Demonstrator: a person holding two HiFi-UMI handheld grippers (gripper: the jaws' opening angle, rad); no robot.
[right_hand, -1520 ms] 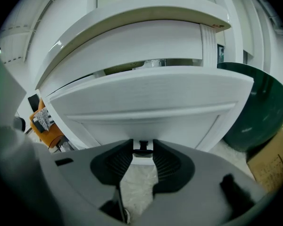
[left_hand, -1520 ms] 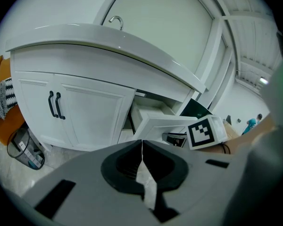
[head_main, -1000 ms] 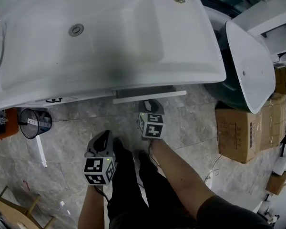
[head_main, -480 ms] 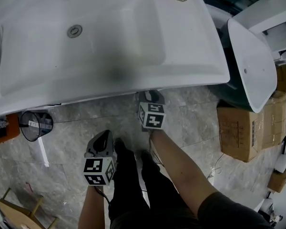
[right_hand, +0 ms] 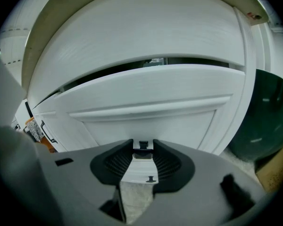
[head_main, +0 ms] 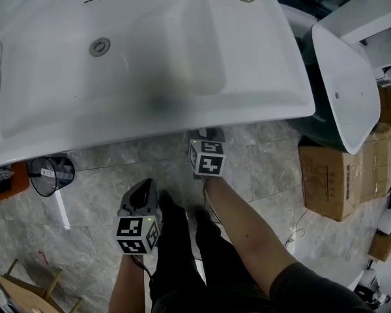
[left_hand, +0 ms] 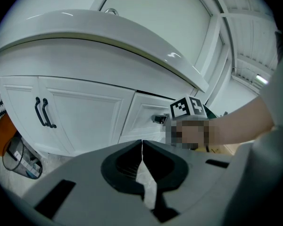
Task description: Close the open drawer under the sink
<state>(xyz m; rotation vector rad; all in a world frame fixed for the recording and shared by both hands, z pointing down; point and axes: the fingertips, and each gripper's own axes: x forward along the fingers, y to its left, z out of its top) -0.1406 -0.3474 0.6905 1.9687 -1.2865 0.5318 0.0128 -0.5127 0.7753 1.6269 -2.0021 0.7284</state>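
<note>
the right hand-held gripper [right_hand: 143,143] is reaching in under the overhanging front rim of the sink [head_main: 182,117], its jaws standing partly spread and, as far as the view is showing, pinching the dark handle [right_hand: 143,146] of the drawer [right_hand: 146,95]. the drawer is sitting nearly flush beneath the sink, with a thin dark slit running along its top edge. the left hand-held gripper [left_hand: 142,144] is hanging over the floor [head_main: 98,197], jaws pressed together on nothing, pointing at the cabinet doors [left_hand: 80,119]. bare floor is lying open around both. a basket [head_main: 50,175] is standing off to the left, and a box [head_main: 339,175] is sitting well apart on the right.
</note>
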